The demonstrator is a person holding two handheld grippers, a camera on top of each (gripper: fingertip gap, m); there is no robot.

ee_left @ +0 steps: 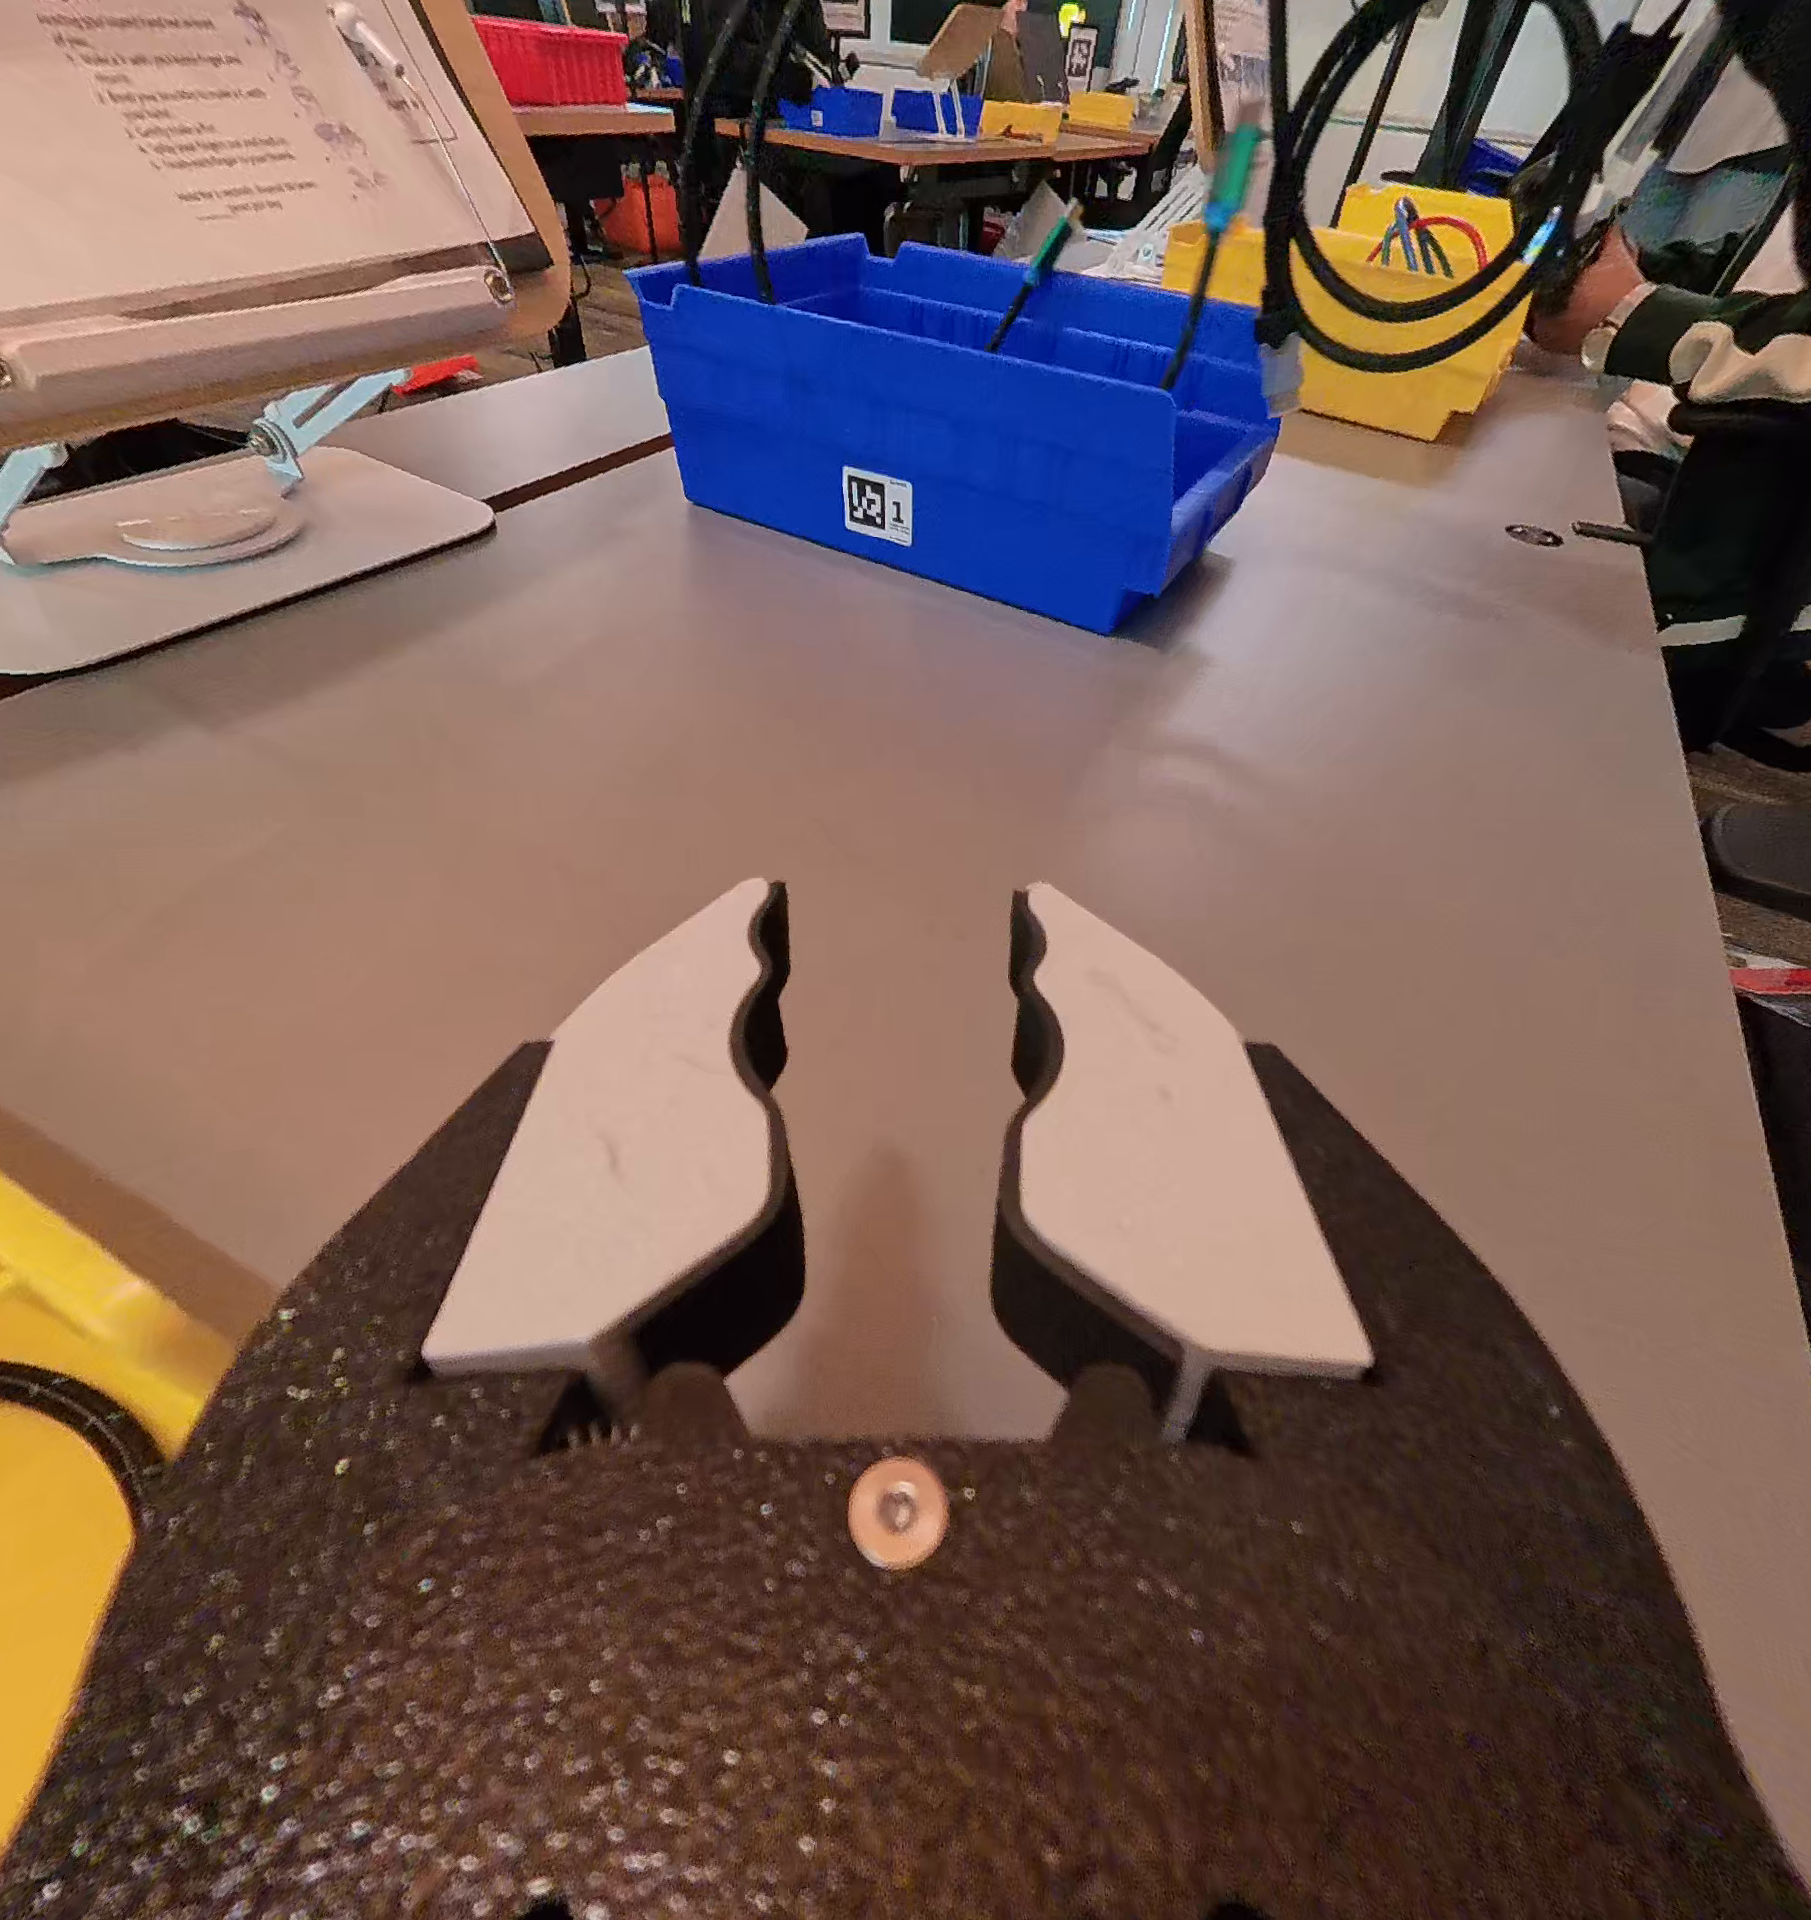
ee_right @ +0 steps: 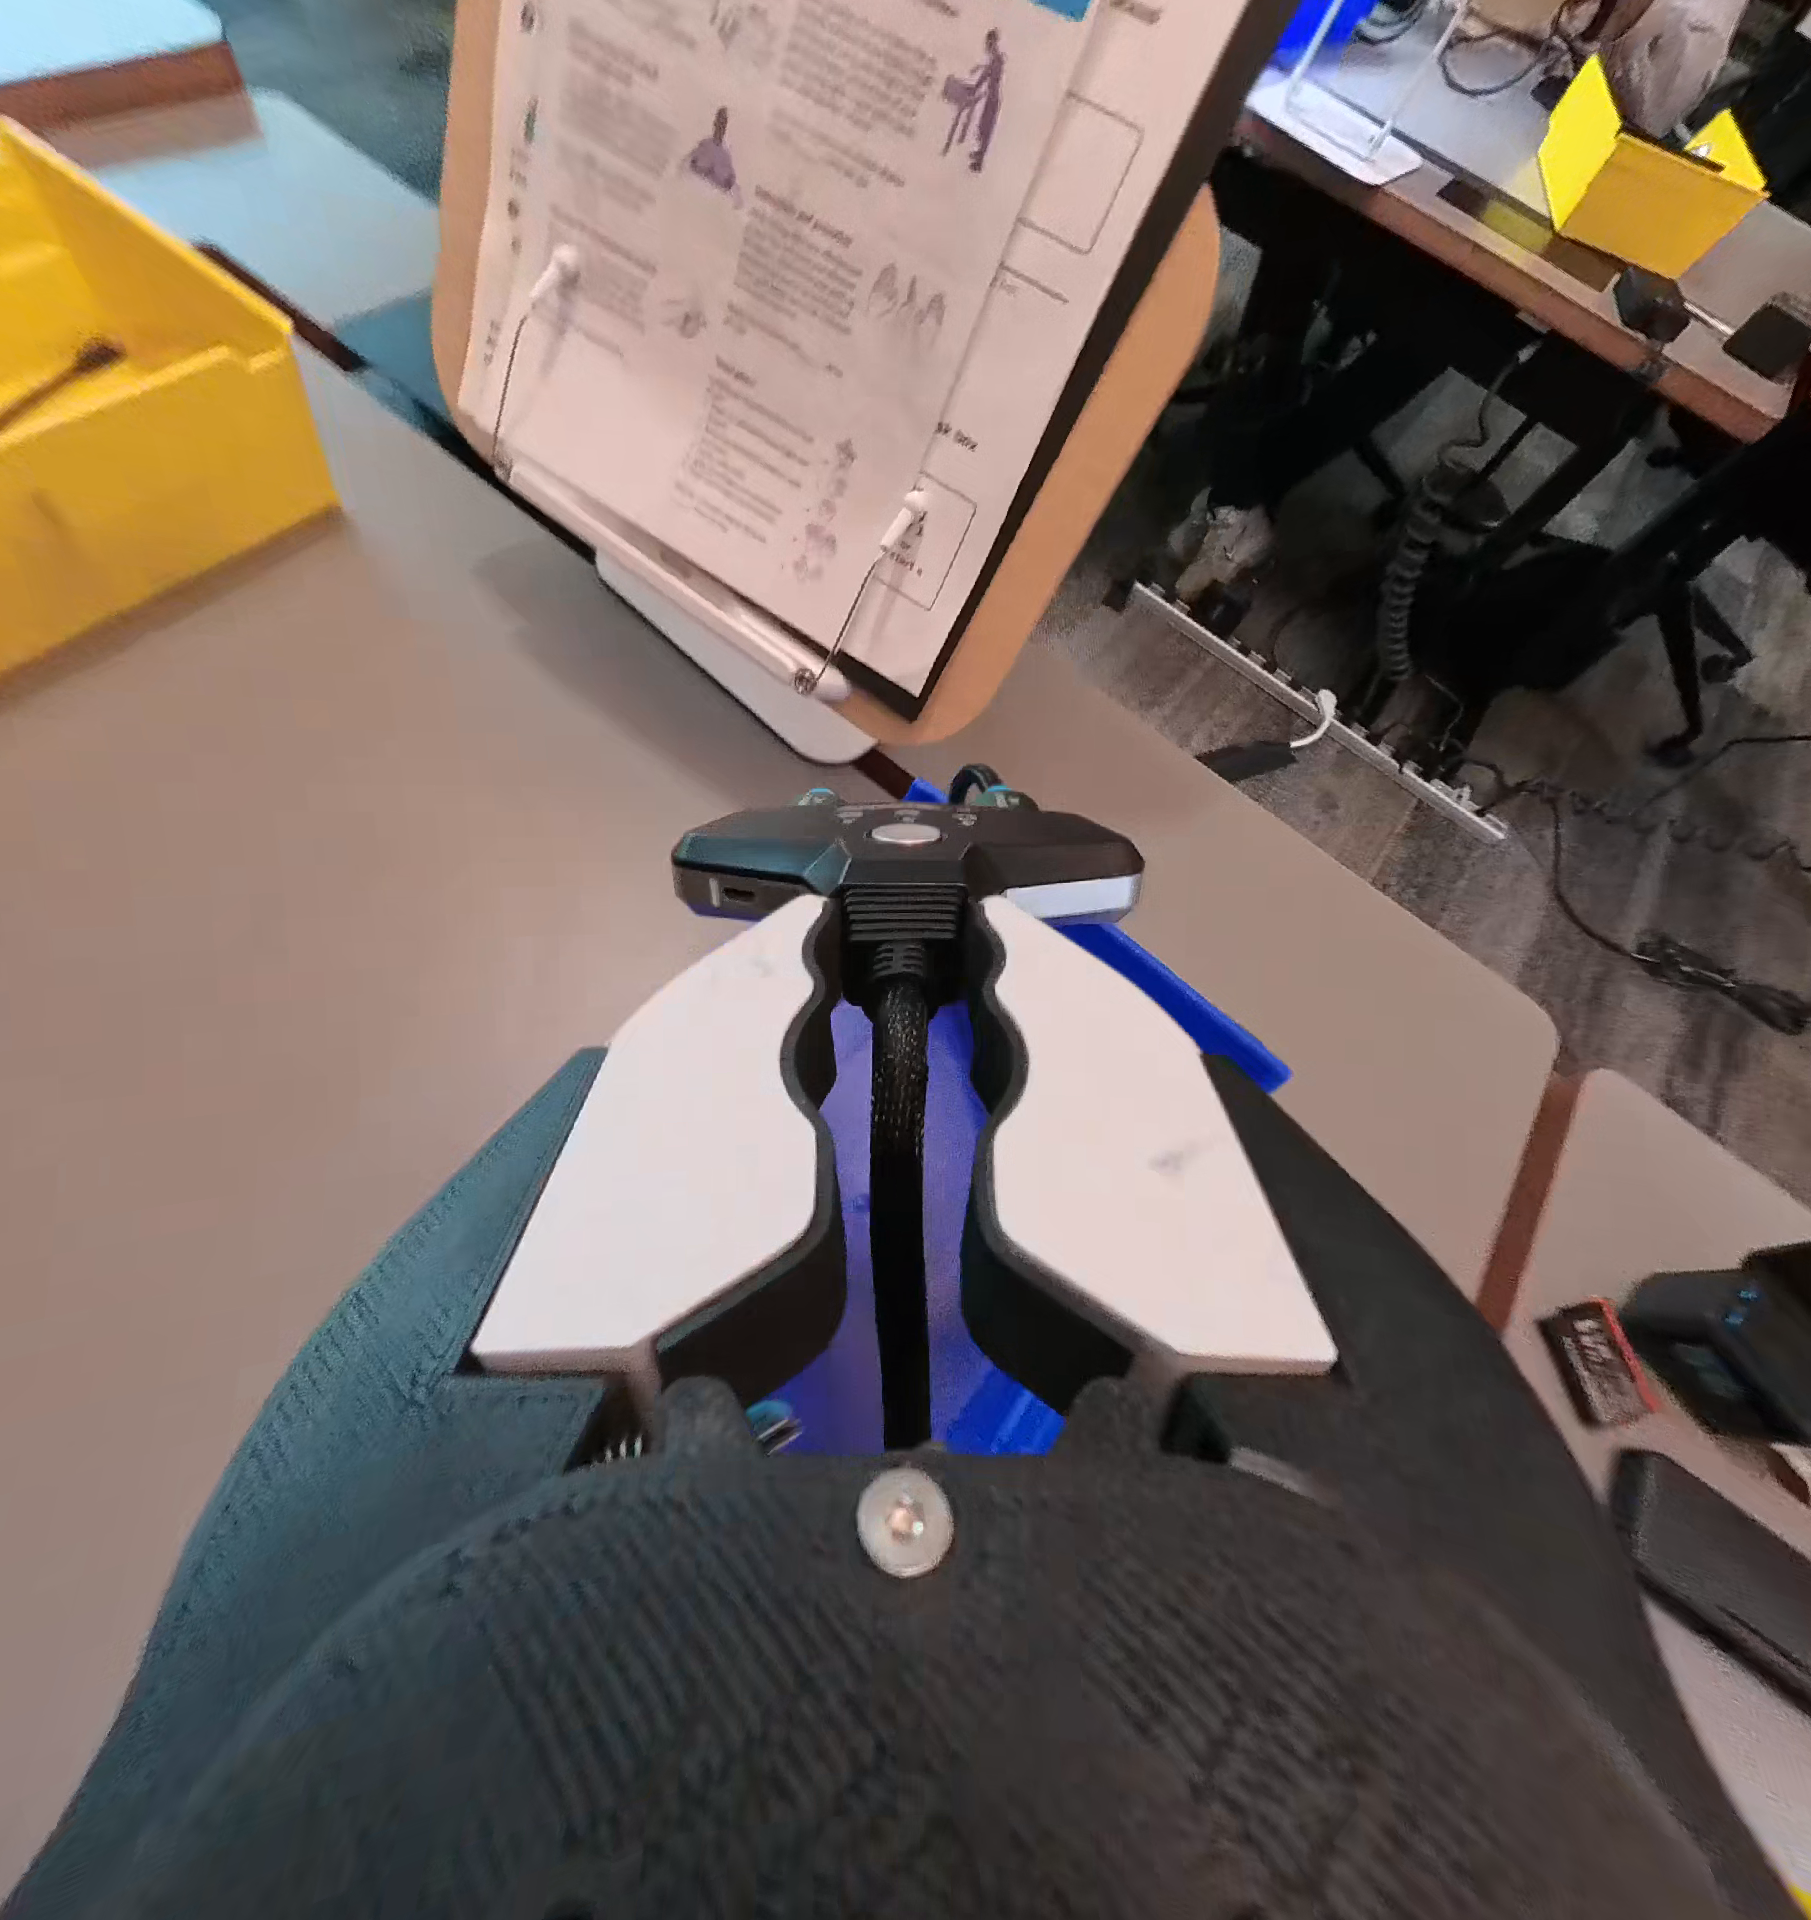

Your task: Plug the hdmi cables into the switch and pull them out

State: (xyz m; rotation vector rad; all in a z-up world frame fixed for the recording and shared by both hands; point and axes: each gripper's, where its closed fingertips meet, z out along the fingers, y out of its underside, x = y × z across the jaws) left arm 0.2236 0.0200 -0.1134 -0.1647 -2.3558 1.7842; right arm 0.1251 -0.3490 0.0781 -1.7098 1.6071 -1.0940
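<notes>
In the right wrist view my right gripper [ee_right: 901,925] is shut on the ribbed cable collar of the black HDMI switch [ee_right: 906,857] and holds it in the air above a blue bin [ee_right: 1181,997]. The switch's braided black cable [ee_right: 901,1195] runs back between the fingers. Two teal-collared plugs [ee_right: 994,798] sit in the switch's far side. In the left wrist view my left gripper [ee_left: 896,904] is open and empty, low over the grey table [ee_left: 672,779]. Ahead stands the blue bin [ee_left: 942,436]. Black braided cables [ee_left: 1400,301] hang in loops at the upper right, with a grey plug [ee_left: 1280,374] dangling.
A paper stand [ee_left: 205,208] stands at the left of the table and shows ahead in the right wrist view [ee_right: 776,312]. Yellow bins sit behind the blue one [ee_left: 1400,312], at my near left [ee_left: 28,1558] and at the left [ee_right: 101,416]. A person's sleeve [ee_left: 1732,343] rests at the right table edge.
</notes>
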